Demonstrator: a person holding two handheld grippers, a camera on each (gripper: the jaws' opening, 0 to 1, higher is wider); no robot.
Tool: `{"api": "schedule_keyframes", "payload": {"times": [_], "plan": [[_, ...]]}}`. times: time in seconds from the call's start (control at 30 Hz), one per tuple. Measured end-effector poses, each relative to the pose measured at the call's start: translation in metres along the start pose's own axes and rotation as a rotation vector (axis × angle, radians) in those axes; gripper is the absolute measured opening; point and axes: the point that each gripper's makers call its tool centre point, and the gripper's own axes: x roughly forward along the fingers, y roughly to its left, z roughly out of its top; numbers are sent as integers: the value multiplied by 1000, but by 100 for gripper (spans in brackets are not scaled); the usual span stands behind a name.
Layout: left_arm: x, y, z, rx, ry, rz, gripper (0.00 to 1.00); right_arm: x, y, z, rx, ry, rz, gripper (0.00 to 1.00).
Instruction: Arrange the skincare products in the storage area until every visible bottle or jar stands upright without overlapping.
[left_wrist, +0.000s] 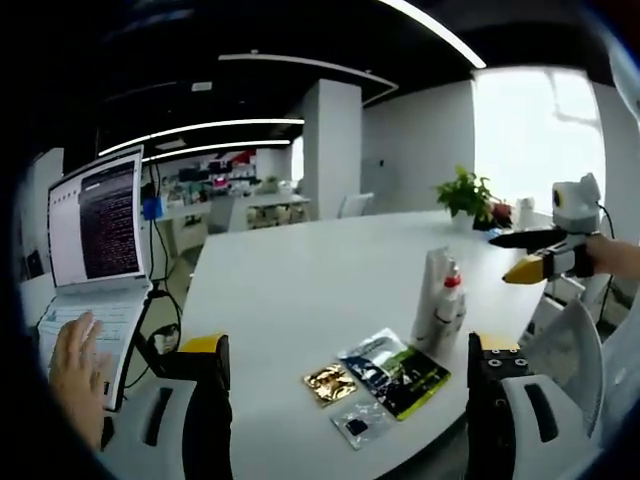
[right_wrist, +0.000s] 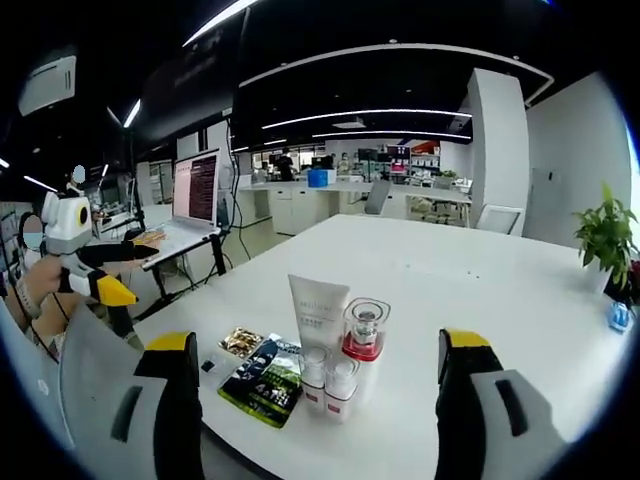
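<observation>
A tight cluster of skincare products stands upright on the white table (left_wrist: 300, 270): a white tube (right_wrist: 318, 305), a clear bottle with a red base (right_wrist: 364, 335) and two small white-capped bottles (right_wrist: 314, 368) in front. In the left gripper view the tube (left_wrist: 434, 288) and the red-collared bottle (left_wrist: 450, 300) stand right of centre. Flat sachets lie beside them: a gold one (left_wrist: 329, 382), a dark green one (left_wrist: 396, 372) and a small clear one (left_wrist: 359, 421). My left gripper (left_wrist: 350, 345) is open and held back from the sachets. My right gripper (right_wrist: 318, 342) is open, facing the cluster from short of it.
An open laptop (left_wrist: 95, 220) sits at the table's end, with a person's hand (left_wrist: 75, 370) on its keyboard. A potted plant (left_wrist: 465, 193) stands at the far edge. The right gripper (left_wrist: 522, 255) reaches in from the right, and the left gripper (right_wrist: 105, 272) hovers by the laptop (right_wrist: 195, 190).
</observation>
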Motion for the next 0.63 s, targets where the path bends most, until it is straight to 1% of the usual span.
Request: {"api": "schedule_keyframes", "payload": {"times": [0.13,0.33,0.63], "plan": [[0,1,-1,-5,6,-4,97,1,4,0,-10,7,9,100],[0,2,-1,-11,13,-14,97,2,6,3,-6,-5,8,100],[4,0,-5,-16,39,-32,97,4,7,-6,-21,27,8,100]]}}
